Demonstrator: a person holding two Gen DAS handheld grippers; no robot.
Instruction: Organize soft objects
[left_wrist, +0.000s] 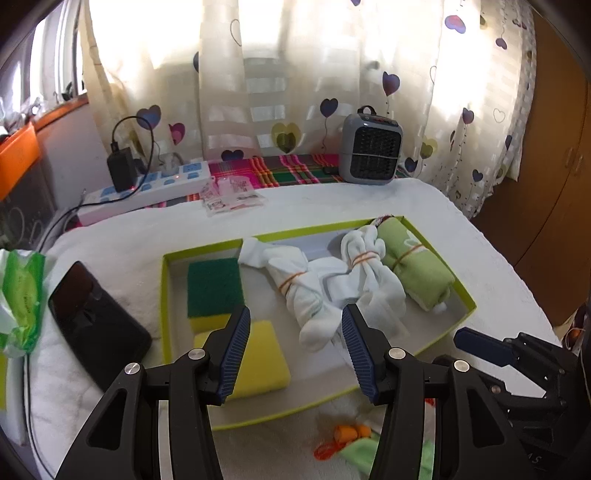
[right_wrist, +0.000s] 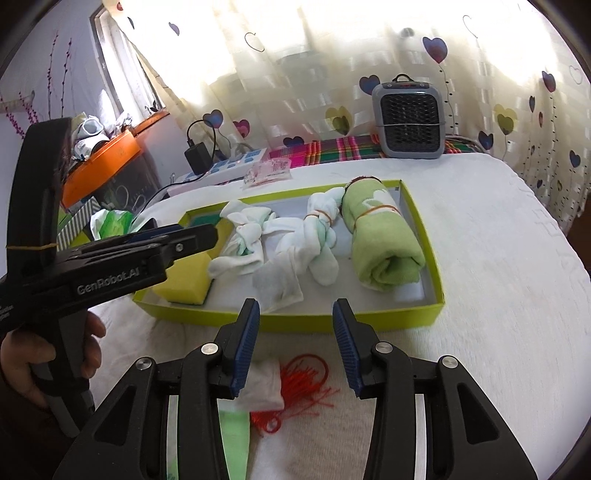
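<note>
Both tools are hanging open and empty: left tool (left_wrist: 293, 314) over the green tray (left_wrist: 162, 291) of bundled socks (left_wrist: 314, 295), right tool (right_wrist: 295, 308) just before its rim.

White bed (right_wrist: 498, 258), green tray (right_wrist: 424, 317), phone (left_wrist: 96, 325).

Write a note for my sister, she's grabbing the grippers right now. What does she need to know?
Left hand-held gripper: open, empty, above the box's near edge.
Right hand-held gripper: open, empty, just in front of the box.
In the green box: two sponges, two tied white sock bundles, a rolled green towel, one loose white sock.
Done: those are packed.
Left: a white cloth, red string and a light green cloth lie in front of the box.
</note>
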